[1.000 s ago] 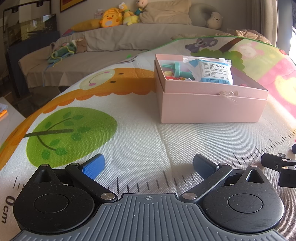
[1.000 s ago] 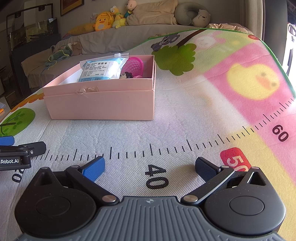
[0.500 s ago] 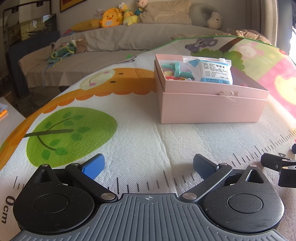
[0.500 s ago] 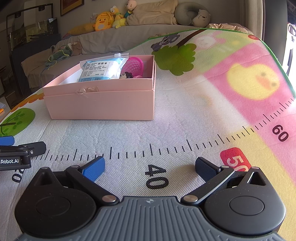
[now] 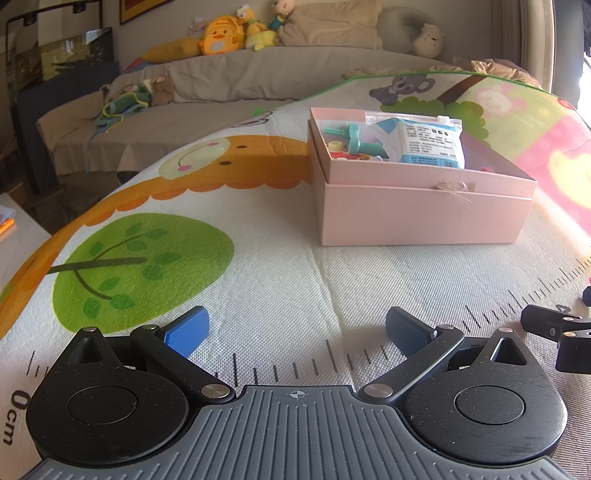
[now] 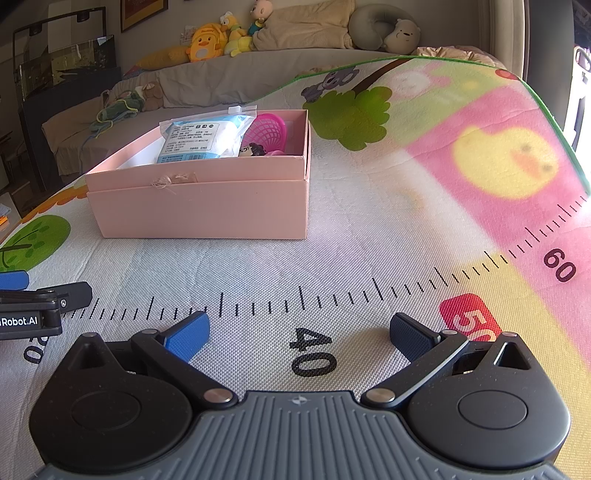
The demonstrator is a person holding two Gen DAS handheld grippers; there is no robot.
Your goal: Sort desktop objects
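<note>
A pink box [image 5: 424, 214] stands on the printed play mat [image 5: 258, 258]; it also shows in the right wrist view [image 6: 199, 206]. Inside it lie a blue-and-white packet [image 5: 430, 142], a teal toy [image 5: 352, 140], a pink mesh basket [image 6: 267, 129] and a small doll [image 6: 255, 149]. My left gripper [image 5: 297, 332] is open and empty, low over the mat in front of the box. My right gripper [image 6: 299, 332] is open and empty over the ruler marks near "40". Each gripper's tip shows at the edge of the other's view.
A grey sofa [image 5: 236, 81] with plush toys [image 5: 219, 35] and cushions lies behind the mat. The mat's green edge [image 6: 554, 122] curves down at the right. A dark cabinet [image 5: 55, 74] stands at the far left.
</note>
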